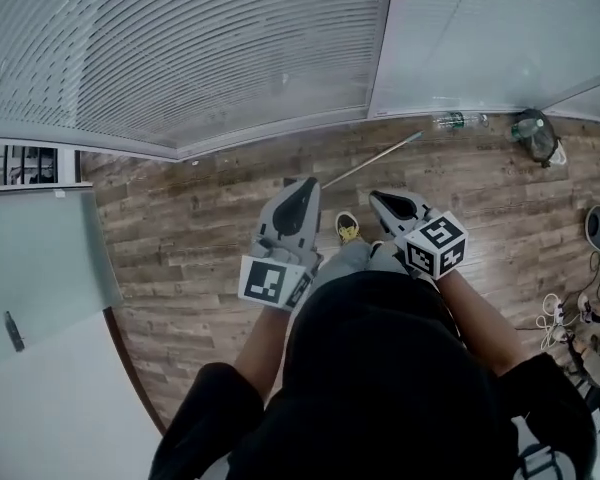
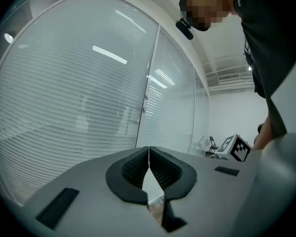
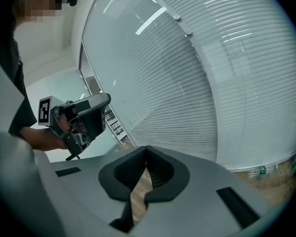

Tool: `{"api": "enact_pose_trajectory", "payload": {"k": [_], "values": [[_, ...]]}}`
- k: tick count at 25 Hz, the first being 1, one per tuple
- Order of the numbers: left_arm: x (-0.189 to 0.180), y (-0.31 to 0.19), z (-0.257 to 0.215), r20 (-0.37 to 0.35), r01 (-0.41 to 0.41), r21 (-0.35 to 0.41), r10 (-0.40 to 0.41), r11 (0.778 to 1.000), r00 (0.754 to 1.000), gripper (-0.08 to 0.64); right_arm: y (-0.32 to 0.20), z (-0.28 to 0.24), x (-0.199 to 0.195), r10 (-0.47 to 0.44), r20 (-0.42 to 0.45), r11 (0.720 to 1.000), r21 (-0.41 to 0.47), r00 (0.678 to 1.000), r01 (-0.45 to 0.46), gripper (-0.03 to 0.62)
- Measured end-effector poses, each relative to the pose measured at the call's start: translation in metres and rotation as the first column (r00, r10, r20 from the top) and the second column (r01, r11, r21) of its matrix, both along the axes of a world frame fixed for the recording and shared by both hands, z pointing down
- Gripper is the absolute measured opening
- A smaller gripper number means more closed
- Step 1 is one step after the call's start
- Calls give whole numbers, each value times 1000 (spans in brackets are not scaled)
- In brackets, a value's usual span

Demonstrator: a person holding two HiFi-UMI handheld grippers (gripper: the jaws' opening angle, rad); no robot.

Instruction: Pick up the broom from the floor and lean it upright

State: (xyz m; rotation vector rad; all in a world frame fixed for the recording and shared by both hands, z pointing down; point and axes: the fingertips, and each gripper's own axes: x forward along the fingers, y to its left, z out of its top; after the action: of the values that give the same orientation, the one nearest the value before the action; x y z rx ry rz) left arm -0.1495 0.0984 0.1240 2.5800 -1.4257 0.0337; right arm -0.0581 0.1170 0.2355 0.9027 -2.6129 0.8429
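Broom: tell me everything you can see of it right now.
Only the handle of the broom shows, in the head view: a thin, pale, straight stick lying flat on the wood-plank floor, slanting from near the glass wall toward the person. Its near end vanishes by the left gripper; no brush head is visible. Nothing holds it: that gripper and the right gripper both have jaws shut and empty.
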Motion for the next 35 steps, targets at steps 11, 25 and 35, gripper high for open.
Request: {"api": "enact_pose_trajectory", "payload": {"k": [11, 25, 35], "values": [[44, -36, 51, -11, -178, -113, 178, 977, 984, 23, -63, 25, 45, 204, -66, 979, 28, 977, -203, 20], [80, -92, 292, 94, -175, -399, 230, 900, 969, 23, -127, 230, 80, 264, -124, 943, -176, 957, -283, 20], [86, -108, 422, 224, -167, -478, 304, 862, 926, 23, -138, 326, 74, 279, -113, 916, -267, 953, -300, 21]]}}
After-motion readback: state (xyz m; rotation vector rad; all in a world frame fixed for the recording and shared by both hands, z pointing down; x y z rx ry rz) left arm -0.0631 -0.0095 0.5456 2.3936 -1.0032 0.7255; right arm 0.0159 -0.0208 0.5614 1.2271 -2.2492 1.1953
